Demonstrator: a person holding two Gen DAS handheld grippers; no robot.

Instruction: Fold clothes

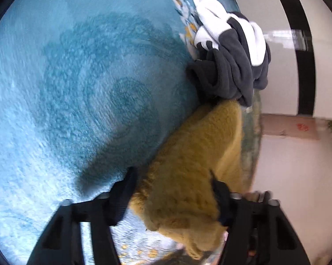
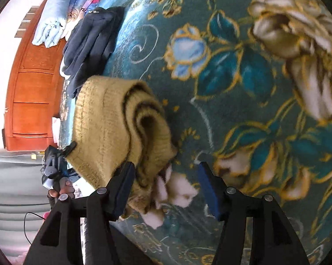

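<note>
Sweater (image 1: 188, 165), yellow and fuzzy, is bunched up on the blue flowered blanket (image 1: 77, 77). In the left view it is seen between the left gripper (image 1: 174, 196) fingers, which are set wide around the wool; a real pinch cannot be told. The right gripper (image 2: 166, 187) is held wide, with the folded roll at its 10 o'clock. A dark pile (image 1: 232, 66) is seen at 12 o'clock of the sweater. Folding looks half done; next, a loose edge should be pinched.

Black tongs (image 2: 167, 190) with blue pads (image 2: 206, 186), silver screws.
</note>
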